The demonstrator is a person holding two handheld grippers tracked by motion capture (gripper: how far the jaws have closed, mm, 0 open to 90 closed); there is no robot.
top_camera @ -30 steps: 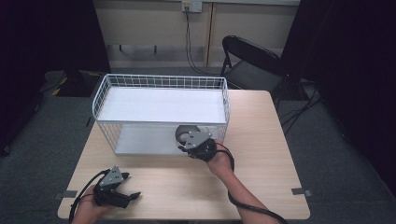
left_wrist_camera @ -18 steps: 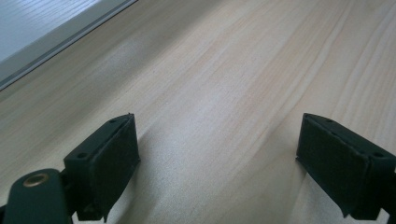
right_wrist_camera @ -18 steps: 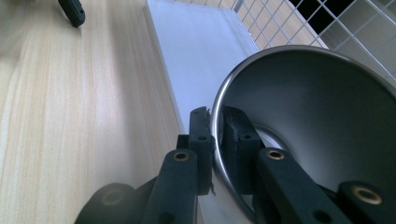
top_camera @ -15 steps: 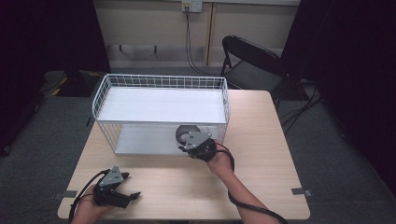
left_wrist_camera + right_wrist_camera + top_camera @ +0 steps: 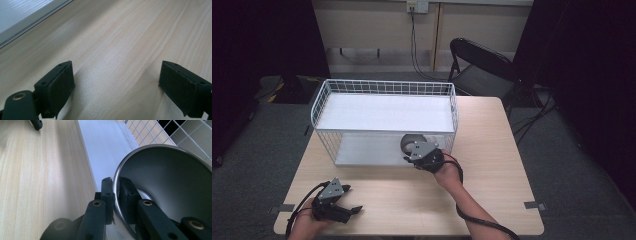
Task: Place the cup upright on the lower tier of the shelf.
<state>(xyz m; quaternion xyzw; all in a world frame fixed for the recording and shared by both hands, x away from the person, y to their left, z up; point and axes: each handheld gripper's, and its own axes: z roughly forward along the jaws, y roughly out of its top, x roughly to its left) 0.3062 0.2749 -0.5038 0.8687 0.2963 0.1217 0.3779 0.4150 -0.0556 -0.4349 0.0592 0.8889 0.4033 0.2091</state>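
Table evenly lit, surroundings dark; close views soft, slightly blurred.

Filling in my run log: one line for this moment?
right gripper: shut on metal bowl rim, at wire basket | left gripper: open, over table

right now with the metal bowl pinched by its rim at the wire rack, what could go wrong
The right tongs grip the steel bowl only by its thin rim, one pad inside and one outside; smooth metal could slip or swing. In the high view the bowl sits at the front of the wire rack, under its upper shelf, so a lift could knock the shelf or the wires. The left tongs rest open, far off on the table, too far to steady anything.
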